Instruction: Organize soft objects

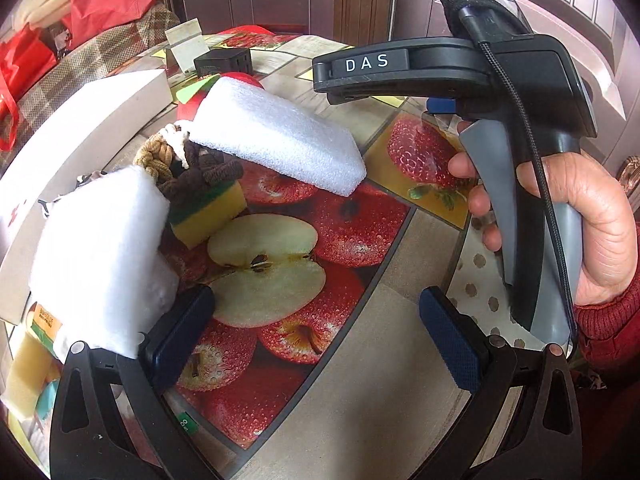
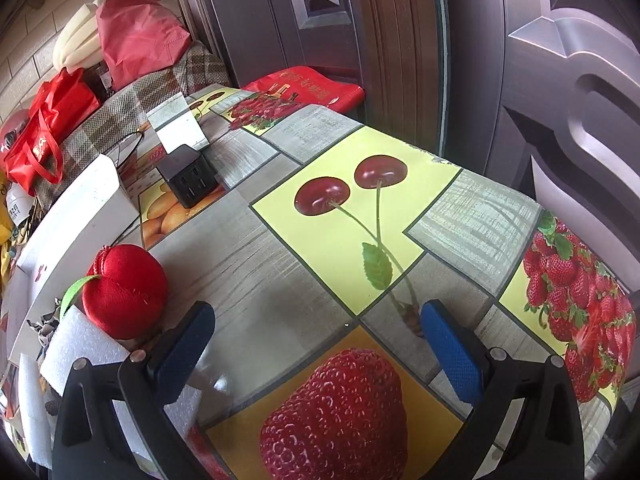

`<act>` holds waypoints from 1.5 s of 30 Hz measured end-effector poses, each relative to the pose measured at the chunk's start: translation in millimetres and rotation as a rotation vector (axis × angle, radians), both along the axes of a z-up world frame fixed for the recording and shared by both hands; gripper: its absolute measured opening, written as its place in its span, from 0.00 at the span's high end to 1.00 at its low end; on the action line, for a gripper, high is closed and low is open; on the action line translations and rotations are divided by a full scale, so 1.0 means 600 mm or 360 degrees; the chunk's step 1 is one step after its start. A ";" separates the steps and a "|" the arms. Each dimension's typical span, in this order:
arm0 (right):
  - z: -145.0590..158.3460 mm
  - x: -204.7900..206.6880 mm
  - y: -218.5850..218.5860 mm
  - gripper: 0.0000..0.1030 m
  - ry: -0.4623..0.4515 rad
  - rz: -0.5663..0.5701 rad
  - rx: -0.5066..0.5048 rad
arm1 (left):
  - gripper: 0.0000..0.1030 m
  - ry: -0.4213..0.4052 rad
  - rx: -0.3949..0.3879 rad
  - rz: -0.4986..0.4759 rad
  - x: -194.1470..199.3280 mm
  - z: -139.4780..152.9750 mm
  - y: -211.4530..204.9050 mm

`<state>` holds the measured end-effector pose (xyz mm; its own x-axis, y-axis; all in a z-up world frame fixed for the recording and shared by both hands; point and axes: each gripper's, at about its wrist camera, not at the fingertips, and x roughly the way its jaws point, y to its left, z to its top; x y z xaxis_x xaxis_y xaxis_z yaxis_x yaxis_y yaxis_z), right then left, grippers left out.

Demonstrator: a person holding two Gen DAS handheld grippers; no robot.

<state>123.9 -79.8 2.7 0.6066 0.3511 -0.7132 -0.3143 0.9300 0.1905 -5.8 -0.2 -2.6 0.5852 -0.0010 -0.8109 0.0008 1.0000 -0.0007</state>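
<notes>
In the left wrist view a pile of soft things lies on the fruit-print tablecloth point(image 1: 360, 360): a white foam block point(image 1: 280, 136), a second white foam piece point(image 1: 100, 252), a yellow-green sponge point(image 1: 208, 212), brown and tan hair ties point(image 1: 188, 168), and a red plush fruit point(image 1: 192, 104) mostly hidden behind the foam. My left gripper point(image 1: 316, 336) is open and empty, its left finger touching the near foam piece. My right gripper point(image 2: 320, 340) is open and empty over the table; its handle point(image 1: 532, 184) shows in the left wrist view. The red plush fruit point(image 2: 124, 292) and foam point(image 2: 80, 352) sit left of it.
A white box point(image 1: 80, 132) lies along the left side, also in the right wrist view point(image 2: 76, 216). A black charger cube point(image 2: 188, 176) and a white card point(image 2: 180, 126) stand at the back. Red bags point(image 2: 48, 132) rest on a checked sofa. Doors stand behind the table.
</notes>
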 end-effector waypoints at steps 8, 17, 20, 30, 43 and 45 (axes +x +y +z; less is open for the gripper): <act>0.000 0.000 -0.004 0.00 0.0002 0.0001 0.0030 | 0.01 0.0000 0.0000 0.0000 0.001 0.000 0.000; 0.010 -0.015 -0.089 0.00 -0.0054 -0.0027 0.0558 | 0.01 0.0001 0.0002 0.0000 -0.001 -0.001 -0.001; 0.026 -0.032 -0.103 0.00 -0.0157 0.0070 0.0666 | 0.01 -0.0001 0.0001 -0.0001 -0.001 -0.003 -0.002; 0.069 -0.079 -0.022 0.00 -0.0371 0.0806 0.0322 | 0.01 -0.0297 -0.0261 -0.0060 -0.169 0.089 0.025; 0.033 -0.113 0.072 0.01 -0.0339 0.1203 -0.0055 | 0.22 -0.0185 -0.0237 0.0695 -0.273 0.044 0.216; 0.029 -0.111 0.079 0.01 -0.0323 0.1235 -0.0088 | 0.22 -0.0161 -0.0245 0.0665 -0.262 0.040 0.206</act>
